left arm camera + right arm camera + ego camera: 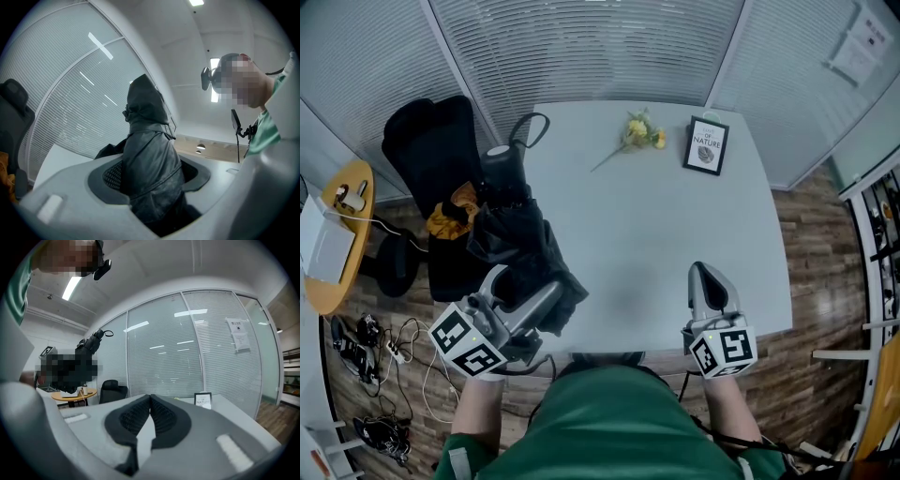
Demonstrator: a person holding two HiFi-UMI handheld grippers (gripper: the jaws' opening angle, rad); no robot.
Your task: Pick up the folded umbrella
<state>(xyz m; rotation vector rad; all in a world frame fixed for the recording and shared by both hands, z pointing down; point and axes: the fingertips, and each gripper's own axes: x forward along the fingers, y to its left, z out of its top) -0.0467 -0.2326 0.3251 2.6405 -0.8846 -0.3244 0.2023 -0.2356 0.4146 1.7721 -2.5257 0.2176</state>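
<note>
Though far from umbrella [521, 236], frame [706, 145]: "NATURE"

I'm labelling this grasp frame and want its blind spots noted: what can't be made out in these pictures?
- Near end of the umbrella: head view, covered by the left gripper; left gripper view, it drops out of sight behind the gripper's body.
- Small print on the framed picture: head view, too small.
- Text of the wall notice: right gripper view, too small.
- Round side table: head view, partly cut off by the left edge.

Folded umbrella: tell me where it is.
Head view, left side: the folded umbrella is clamped in the left tongs over the table edge, beside the black chair.
</note>
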